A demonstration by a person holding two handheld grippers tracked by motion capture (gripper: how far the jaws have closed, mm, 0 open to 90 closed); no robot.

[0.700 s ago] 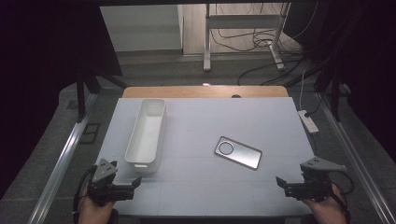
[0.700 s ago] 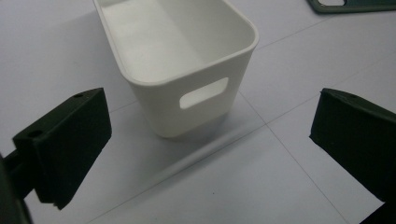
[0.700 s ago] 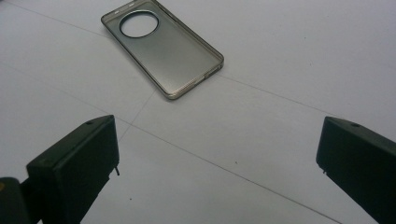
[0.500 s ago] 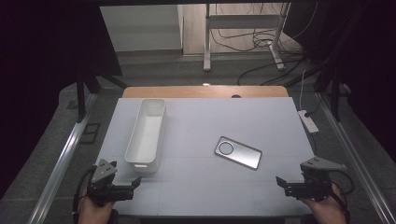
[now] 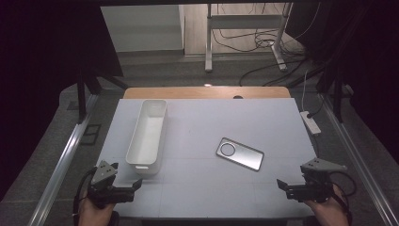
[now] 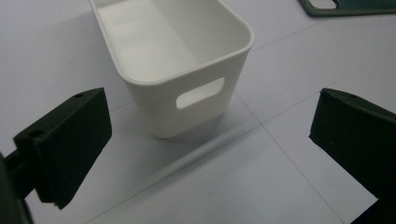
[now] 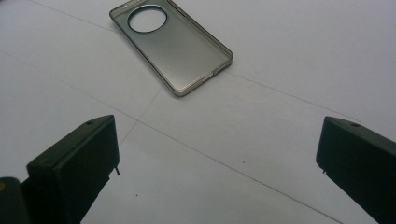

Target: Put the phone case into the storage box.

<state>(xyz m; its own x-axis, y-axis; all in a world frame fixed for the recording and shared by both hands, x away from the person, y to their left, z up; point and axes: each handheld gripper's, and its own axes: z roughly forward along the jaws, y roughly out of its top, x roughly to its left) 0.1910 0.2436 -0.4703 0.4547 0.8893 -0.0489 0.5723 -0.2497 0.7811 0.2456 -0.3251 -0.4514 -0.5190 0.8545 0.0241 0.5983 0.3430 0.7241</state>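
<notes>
Both hands sit at the near edge of the white worktop (image 5: 207, 117), each holding its claw low and level, pointing inward. The left claw (image 5: 136, 184), jaws wide and empty, faces the long white plastic bin (image 5: 147, 135). The right claw (image 5: 281, 184), equally wide, faces the translucent grey phone case (image 5: 239, 154) lying flat mid-worktop.

Right hand-held gripper (image 7: 219, 172) jaws spread wide, nothing between them. Clear grey phone case (image 7: 173, 46) with round camera cutout lies flat on white worktop (image 7: 289, 60), ahead, apart.
</notes>
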